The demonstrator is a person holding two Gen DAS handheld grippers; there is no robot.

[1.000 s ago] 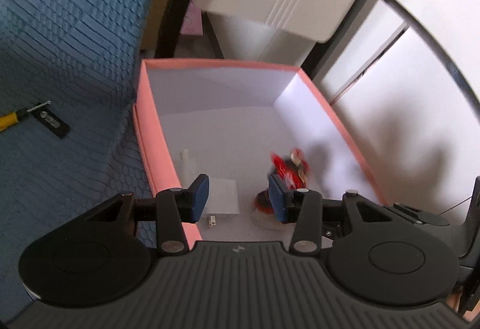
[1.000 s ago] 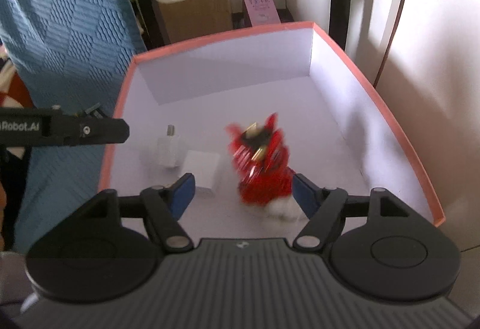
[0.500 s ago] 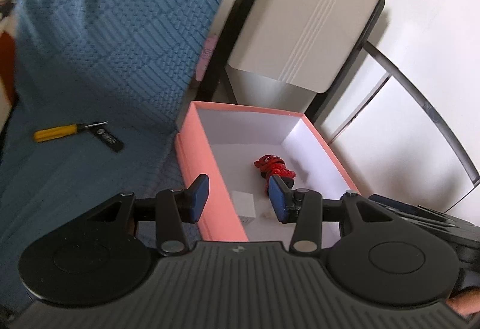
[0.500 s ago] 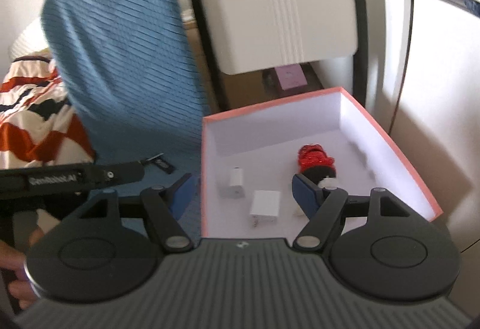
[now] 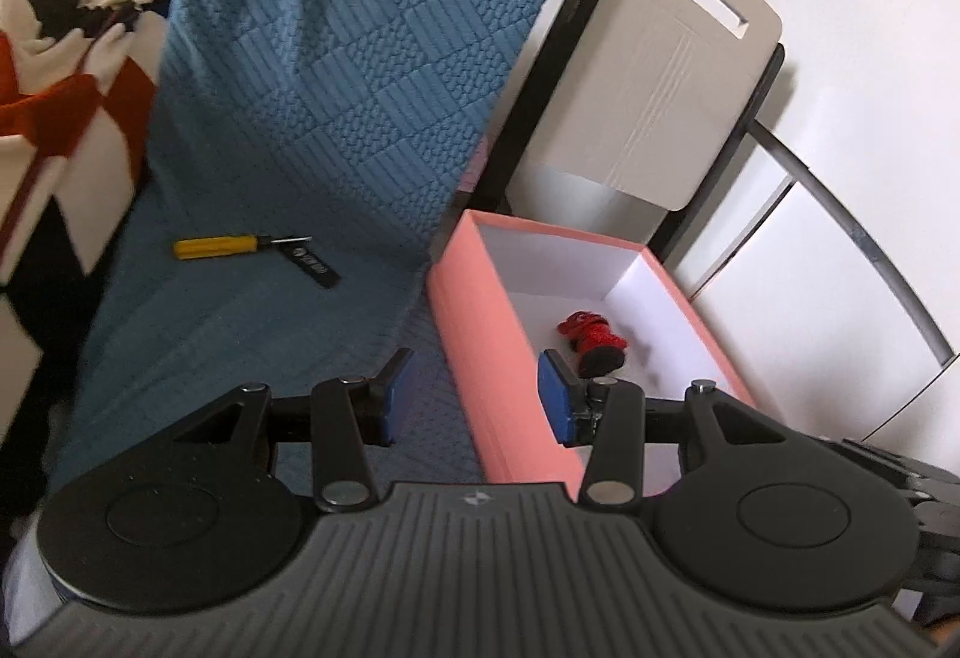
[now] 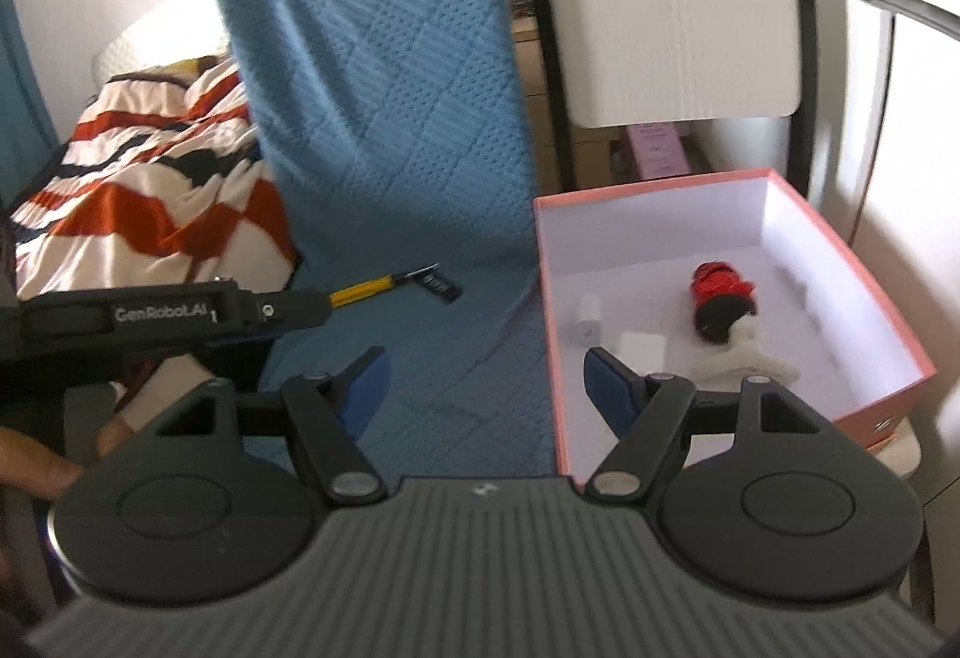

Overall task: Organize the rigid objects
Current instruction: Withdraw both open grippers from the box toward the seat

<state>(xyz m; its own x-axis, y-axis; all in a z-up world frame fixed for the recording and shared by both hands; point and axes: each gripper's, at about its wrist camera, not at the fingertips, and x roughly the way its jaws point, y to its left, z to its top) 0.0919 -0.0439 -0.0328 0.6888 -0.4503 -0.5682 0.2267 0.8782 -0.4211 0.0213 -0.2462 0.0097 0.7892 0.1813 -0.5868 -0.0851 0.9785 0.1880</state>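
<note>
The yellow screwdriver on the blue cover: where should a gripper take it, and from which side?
Probably the yellow handle, its thickest part. The screwdriver lies flat on the blue cover, so come from above, jaws across the handle. The thin shaft touches or overlaps a black tag, so avoid that end.

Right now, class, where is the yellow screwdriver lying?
The yellow screwdriver lies on the blue quilted cover, left of the pink box, with a small black tag at its tip.

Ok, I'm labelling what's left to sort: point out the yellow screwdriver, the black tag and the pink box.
yellow screwdriver (image 5: 217,246), left wrist view, mid-handle
black tag (image 5: 316,267), left wrist view, its flat face
pink box (image 6: 547,325), right wrist view, left wall's rim
</note>
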